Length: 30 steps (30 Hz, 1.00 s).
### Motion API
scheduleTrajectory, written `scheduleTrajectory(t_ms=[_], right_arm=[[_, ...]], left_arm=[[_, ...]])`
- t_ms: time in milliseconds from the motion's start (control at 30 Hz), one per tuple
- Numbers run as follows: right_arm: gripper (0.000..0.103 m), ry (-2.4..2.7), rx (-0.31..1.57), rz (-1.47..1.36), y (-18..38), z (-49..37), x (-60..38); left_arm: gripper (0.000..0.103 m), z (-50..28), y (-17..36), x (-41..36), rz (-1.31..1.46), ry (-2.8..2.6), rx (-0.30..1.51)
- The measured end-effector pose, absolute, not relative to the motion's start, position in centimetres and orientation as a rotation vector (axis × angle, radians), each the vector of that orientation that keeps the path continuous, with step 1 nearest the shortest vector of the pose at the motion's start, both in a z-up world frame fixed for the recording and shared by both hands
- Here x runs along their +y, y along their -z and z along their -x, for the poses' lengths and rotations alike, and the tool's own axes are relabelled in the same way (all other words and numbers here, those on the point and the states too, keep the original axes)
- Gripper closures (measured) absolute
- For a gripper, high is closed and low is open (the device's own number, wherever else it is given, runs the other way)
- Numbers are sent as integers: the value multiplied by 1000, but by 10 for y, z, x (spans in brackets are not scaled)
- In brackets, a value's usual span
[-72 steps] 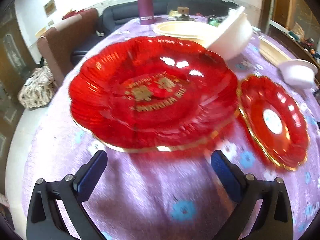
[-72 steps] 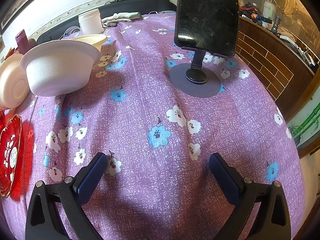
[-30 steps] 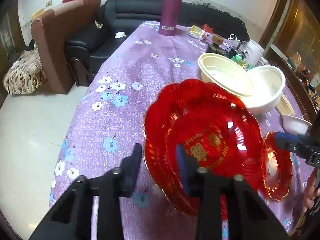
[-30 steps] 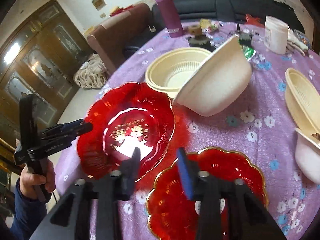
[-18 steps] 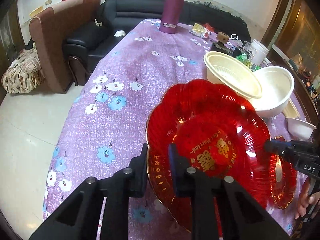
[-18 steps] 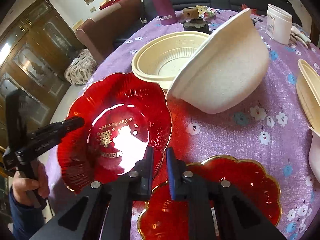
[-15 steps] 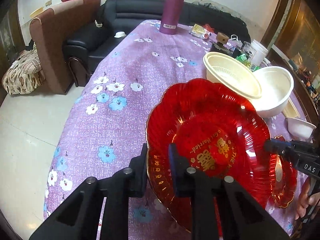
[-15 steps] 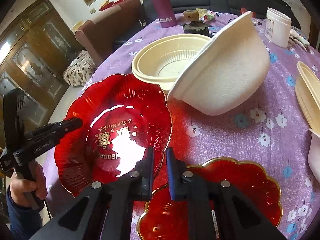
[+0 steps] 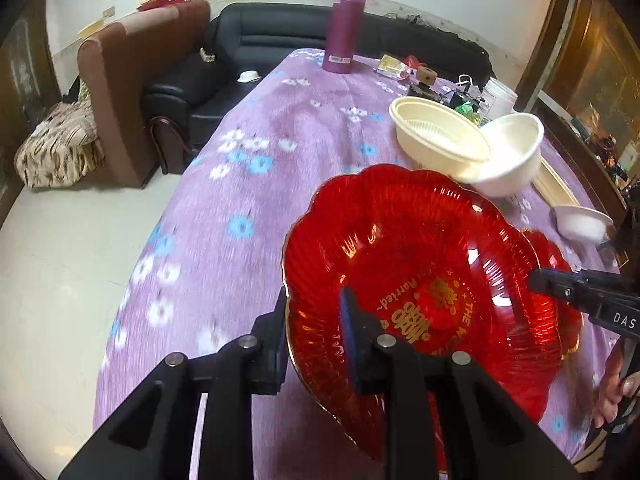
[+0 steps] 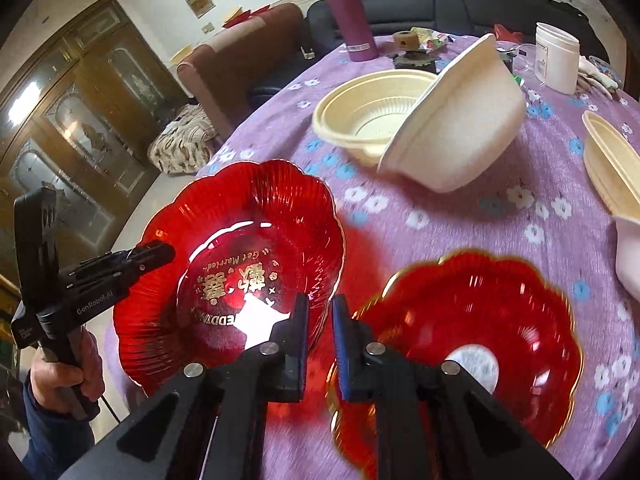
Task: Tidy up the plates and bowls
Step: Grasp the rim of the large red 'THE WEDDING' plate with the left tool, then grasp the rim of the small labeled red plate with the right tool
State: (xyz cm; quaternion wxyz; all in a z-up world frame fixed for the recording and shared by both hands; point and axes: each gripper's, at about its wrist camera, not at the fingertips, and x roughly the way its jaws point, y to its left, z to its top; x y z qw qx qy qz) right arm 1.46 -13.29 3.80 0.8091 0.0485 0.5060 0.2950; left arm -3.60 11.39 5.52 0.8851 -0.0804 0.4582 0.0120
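Left wrist view: left claw (image 9: 316,320) pinches big red plate's (image 9: 420,280) rim.

My left gripper (image 9: 314,316) and right gripper (image 10: 320,320) pinch opposite rims of the large plate (image 10: 240,256); the small plate (image 10: 472,336) lies just right, bowls (image 10: 456,120) behind.

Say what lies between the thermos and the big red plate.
Only bare flowered tablecloth between thermos and big red plate, seen from the left wrist.
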Motion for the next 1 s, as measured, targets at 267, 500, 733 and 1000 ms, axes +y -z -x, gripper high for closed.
scheduleTrajectory(t_ms=[267,500,733,1000], right_arm=[[89,-685,1086,-72,-36,36,-131],[89,-663,1079,-55,-26,49,-137],[88,-666,1048,-58,-34,55,-140],[88,-650,945,-132,-63,69,-179]], left_arm=[[76,87,-50,105,156,-43,937],[72,95,-41,96,140,-61,918],[67,103,-52,96,122,-101,865],[46,117,-94,56,94,-36,733]])
